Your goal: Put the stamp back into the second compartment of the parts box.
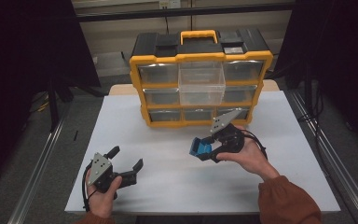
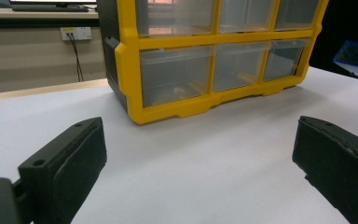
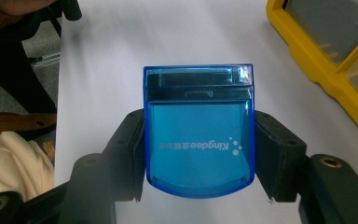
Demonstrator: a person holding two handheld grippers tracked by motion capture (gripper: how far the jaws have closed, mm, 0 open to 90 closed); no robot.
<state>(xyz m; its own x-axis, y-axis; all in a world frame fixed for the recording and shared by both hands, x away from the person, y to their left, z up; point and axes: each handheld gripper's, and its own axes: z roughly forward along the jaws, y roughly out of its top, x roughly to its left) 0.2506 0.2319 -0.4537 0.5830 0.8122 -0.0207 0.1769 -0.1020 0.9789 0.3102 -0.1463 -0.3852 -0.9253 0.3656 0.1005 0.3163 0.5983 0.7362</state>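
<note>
one blue box [image 3: 199, 135], two grippers

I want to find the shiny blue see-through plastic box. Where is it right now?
The blue see-through plastic box is clamped in the right gripper, above the white table, in front of the yellow drawer cabinet.

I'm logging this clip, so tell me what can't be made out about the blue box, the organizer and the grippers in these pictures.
- Blue box: contents hidden by its tinted lid in the right gripper view; too small to read in the high view.
- Right gripper: jaws shut on the blue box; the underside is hidden.
- Yellow organizer: drawer contents too dim; cut off by the top edge in the left gripper view.
- Left gripper: jaw tips cut off in its own view.
</note>
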